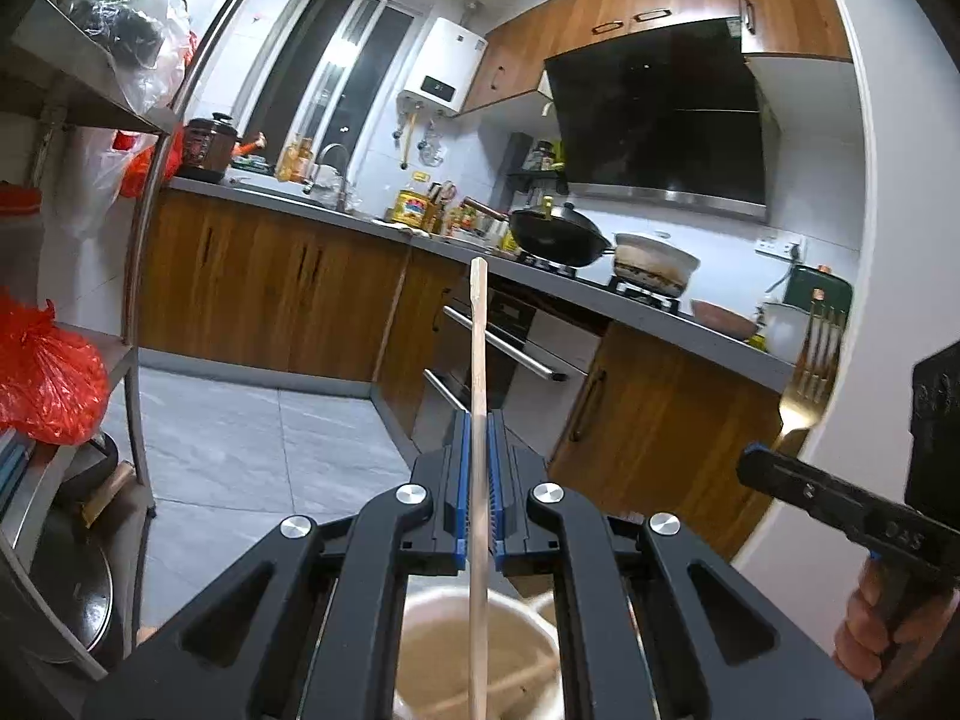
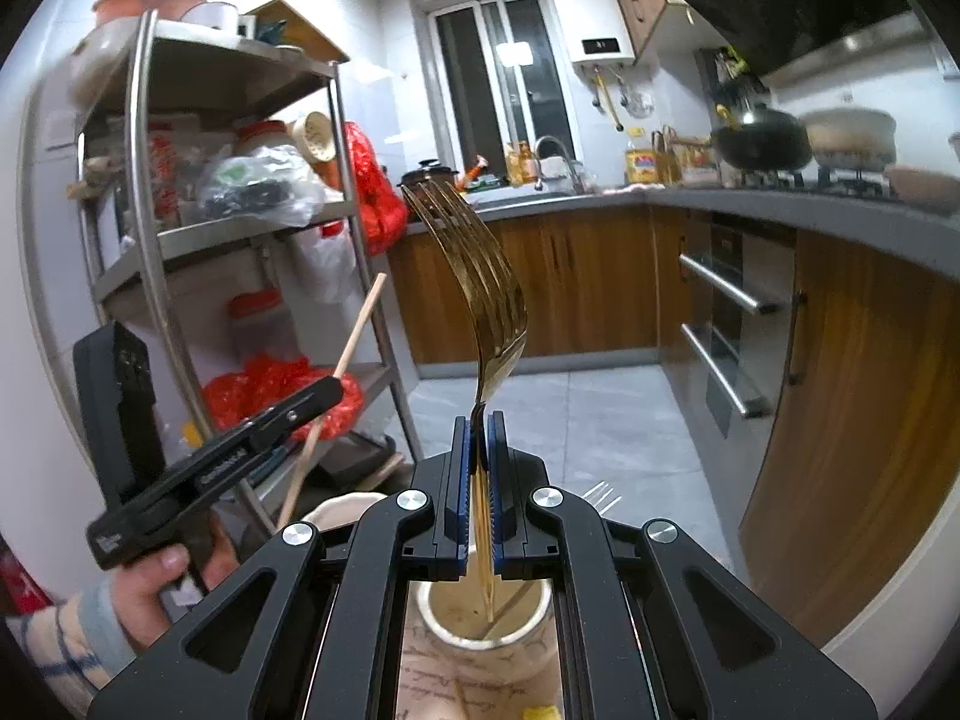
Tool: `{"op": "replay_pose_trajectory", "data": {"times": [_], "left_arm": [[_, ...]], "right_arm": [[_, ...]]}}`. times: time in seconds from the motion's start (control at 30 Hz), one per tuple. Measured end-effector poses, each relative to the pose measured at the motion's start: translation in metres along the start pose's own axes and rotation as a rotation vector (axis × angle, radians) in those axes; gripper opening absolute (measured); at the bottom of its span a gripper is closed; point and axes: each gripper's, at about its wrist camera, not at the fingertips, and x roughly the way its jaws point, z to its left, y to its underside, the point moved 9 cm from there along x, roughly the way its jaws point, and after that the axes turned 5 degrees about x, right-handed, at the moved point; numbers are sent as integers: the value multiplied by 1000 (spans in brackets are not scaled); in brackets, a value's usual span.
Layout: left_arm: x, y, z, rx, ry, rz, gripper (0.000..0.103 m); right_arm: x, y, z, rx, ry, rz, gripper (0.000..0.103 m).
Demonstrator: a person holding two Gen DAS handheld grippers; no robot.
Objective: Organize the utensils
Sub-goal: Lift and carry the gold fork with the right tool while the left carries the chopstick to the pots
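Left tool point(image 1: 478, 468) pinches a wooden chopstick point(image 1: 478, 360) between its blue pads – stick runs upright through the jaws, top end well above them, lower end dropping into a cream ceramic cup point(image 1: 414, 630) directly under the tool. Something pale lies across the inside of that cup; too blurred to name.

Right tool point(image 2: 478, 468) is pressed onto the handle of a gold fork point(image 2: 480, 276) – tines up, curved and leaning left of the jaws, handle tip hanging down into the mouth of a cream utensil holder point(image 2: 528, 612) under the tool. The holder has dark script on its side. Silver fork tines point(image 2: 602, 495) poke out just right of the holder, past the tool's linkage.

In the left wrist view the right tool point(image 1: 774, 462) appears right of the cup, fork point(image 1: 810, 372) raised above it, a hand point(image 1: 870, 624) gripping the handle. In the right wrist view the left tool point(image 2: 324, 390) appears left of the holder with the chopstick point(image 2: 342, 372) tilted through it, hand point(image 2: 150, 582) below.

Beyond the holder: grey tile floor point(image 2: 600, 420), wood cabinets under a grey worktop point(image 2: 780, 210), black wok point(image 2: 762, 144) on the stove, and a steel shelf rack point(image 2: 240, 228) left of it with red bags.
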Motion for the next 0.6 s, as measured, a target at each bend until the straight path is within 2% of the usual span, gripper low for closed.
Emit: {"op": "replay_pose_trajectory", "data": {"times": [0.13, 0.27, 0.6], "left_arm": [[14, 6, 5, 21, -59, 0, 5], [20, 14, 8, 30, -72, 16, 5], [-9, 42, 1, 134, -85, 71, 5]], "right_arm": [[15, 9, -8, 30, 8, 26, 6], [26, 24, -11, 35, 18, 62, 6], [40, 54, -19, 46, 43, 131, 6]]}}
